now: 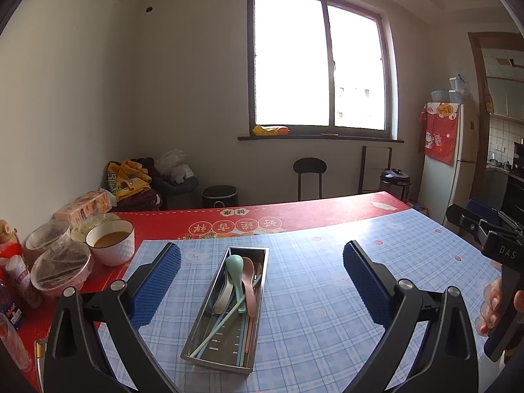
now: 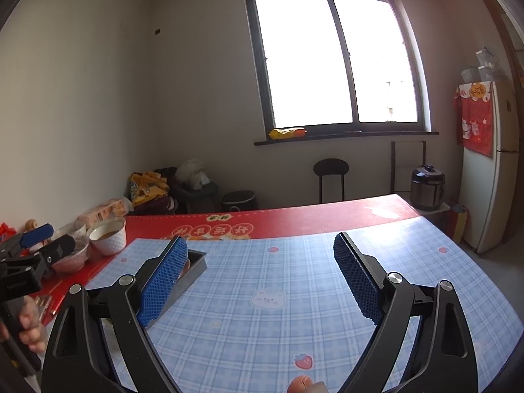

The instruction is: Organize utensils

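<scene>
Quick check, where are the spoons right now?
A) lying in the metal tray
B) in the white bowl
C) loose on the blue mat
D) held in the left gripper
A: the green spoon and pink spoon lie in the metal tray with the chopsticks; the left gripper hangs open above the tray, holding nothing.

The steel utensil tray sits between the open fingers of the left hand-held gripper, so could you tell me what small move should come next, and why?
Probably lower the left hand-held gripper toward the pale green spoon lying on top in the rectangular steel utensil tray. Both grippers are open and hold nothing, and the left one is already centred over the tray, while the right hand-held gripper faces bare blue checked tablecloth.
</scene>
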Tool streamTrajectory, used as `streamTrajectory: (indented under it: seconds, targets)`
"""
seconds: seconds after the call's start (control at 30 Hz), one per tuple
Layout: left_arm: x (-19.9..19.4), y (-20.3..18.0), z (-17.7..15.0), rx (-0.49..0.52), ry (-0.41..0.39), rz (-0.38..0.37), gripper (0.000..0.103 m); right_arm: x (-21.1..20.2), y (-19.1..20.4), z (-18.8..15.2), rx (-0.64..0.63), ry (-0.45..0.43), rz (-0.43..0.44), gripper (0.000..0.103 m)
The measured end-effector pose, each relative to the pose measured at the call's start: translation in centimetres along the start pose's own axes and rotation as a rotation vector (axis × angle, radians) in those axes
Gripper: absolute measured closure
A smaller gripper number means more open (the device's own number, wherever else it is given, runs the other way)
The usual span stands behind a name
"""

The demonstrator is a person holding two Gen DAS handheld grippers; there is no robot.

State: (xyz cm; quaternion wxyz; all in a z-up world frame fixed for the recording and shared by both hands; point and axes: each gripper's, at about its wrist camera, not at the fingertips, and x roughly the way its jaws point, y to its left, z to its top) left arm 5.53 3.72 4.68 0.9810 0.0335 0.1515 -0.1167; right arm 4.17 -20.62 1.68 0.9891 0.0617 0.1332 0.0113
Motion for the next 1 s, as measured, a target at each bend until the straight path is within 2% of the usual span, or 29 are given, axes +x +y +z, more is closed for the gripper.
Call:
streamTrajectory:
  seconds: [1.0]
  targets:
    - [0.07,0.44,-0.44,-0.008,0.005,0.008,0.006,0.94,0.86,-0.77,-0.048,0.038,-0.069,0.015]
